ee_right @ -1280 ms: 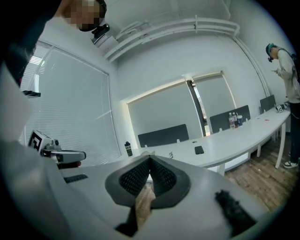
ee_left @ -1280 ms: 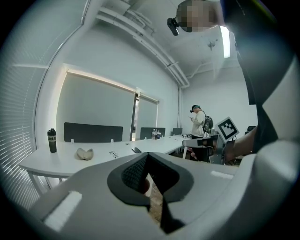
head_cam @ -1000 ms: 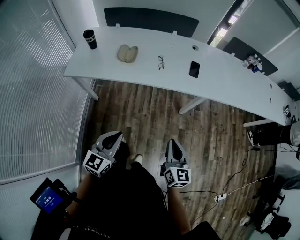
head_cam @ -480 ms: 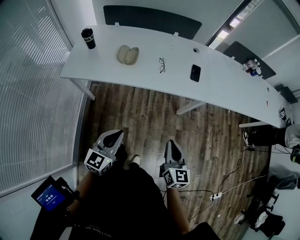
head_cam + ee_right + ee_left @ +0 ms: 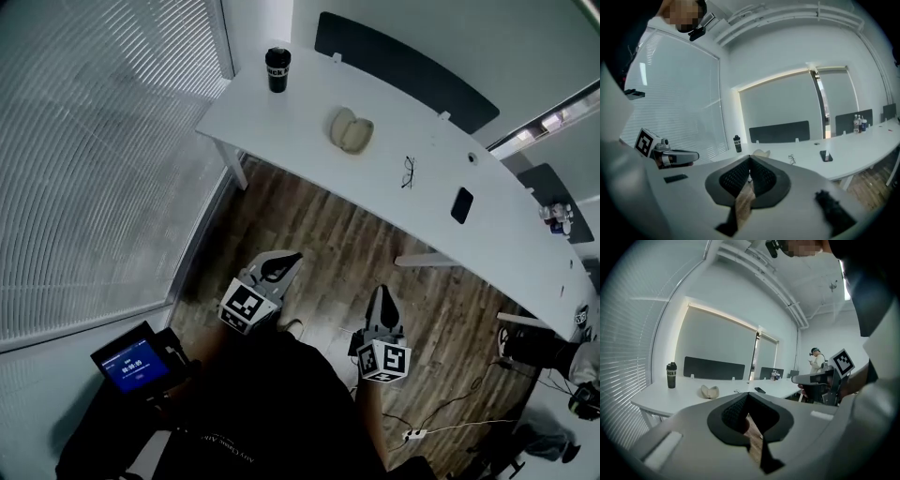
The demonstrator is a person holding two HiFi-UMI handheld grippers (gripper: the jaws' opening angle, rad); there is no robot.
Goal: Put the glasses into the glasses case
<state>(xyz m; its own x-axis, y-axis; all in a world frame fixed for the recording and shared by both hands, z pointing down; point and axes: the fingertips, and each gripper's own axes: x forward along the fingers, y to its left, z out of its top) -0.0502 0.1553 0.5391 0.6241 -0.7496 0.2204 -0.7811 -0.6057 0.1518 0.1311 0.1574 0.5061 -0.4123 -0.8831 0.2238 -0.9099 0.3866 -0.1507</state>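
**A:** Two grippers are hanging nearest, over the wooden floor (image 5: 323,230): the left gripper (image 5: 284,260) and the right gripper (image 5: 380,294). How are the jaws standing?

**B:** Both pairs are pressing together at the tips, with nothing pinched between them.

**A:** And beyond them?

**B:** The white bench (image 5: 281,117) is carrying everything, well apart from both grippers. The glasses (image 5: 408,172) are lying on it, between a dark phone (image 5: 461,204) and the glasses case (image 5: 351,129), which is lying open with its two shells spread. Farthest off, a black cup (image 5: 277,68) is standing upright near the bench's corner.
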